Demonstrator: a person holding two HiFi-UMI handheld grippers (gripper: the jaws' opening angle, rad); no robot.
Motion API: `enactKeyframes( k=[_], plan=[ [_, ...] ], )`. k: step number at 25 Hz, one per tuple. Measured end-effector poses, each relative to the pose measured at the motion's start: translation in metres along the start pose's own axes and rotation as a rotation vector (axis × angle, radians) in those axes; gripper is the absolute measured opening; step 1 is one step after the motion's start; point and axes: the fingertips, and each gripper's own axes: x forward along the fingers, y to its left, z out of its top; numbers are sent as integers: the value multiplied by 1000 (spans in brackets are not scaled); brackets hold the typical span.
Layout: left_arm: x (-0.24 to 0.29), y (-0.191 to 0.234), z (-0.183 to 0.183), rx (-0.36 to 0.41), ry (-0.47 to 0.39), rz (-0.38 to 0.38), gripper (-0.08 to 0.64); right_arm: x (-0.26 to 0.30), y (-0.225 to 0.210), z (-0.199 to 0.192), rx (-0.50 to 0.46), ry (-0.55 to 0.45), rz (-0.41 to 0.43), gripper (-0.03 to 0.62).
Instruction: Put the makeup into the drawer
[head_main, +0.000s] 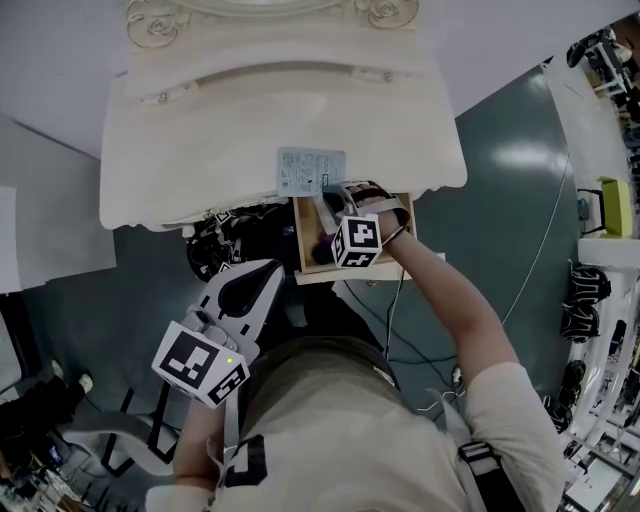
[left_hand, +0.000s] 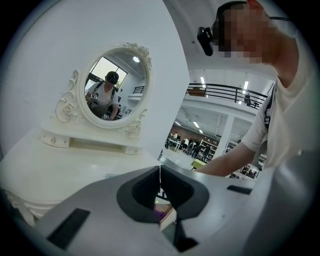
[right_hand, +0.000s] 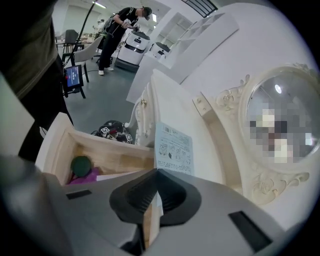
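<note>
The wooden drawer (head_main: 302, 240) stands pulled out of the white dressing table (head_main: 200, 130). In it lies a purple item with a dark green cap (right_hand: 80, 167), beside a white sheet. A light-blue printed packet (head_main: 311, 171) lies at the table's front edge above the drawer. My right gripper (head_main: 340, 200) reaches over the drawer; its jaws are shut and meet at the packet's near edge (right_hand: 173, 148), and a white sliver shows between the pads. My left gripper (head_main: 270, 268) hangs below and left of the drawer, off the table, shut with nothing in it (left_hand: 160, 167).
An oval mirror (left_hand: 112, 85) in an ornate white frame stands at the back of the table. A black bundle with marker squares (head_main: 215, 245) lies on the floor under the table's left side. Cables run over the floor at the right. Shelves with gear (head_main: 600, 300) line the far right.
</note>
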Motion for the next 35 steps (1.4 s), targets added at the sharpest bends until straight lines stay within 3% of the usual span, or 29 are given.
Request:
enactKeyframes(
  k=[6, 15, 22, 30, 35],
  plan=[
    [-16, 17, 2, -5, -16, 25, 60, -13, -12, 13, 111, -9, -18, 26],
    [-48, 37, 24, 8, -83, 78, 58, -46, -44, 33, 206, -18, -96, 25],
    [-78, 57, 17, 5, -114, 97, 58, -72, -56, 72, 256, -59, -152, 25],
    [-103, 60, 13, 22, -119, 47, 58, -89, -49, 92, 279, -37, -189, 25],
    [-102, 45, 7, 17, -90, -40, 58, -115, -51, 105, 393, -52, -222, 25]
  ],
)
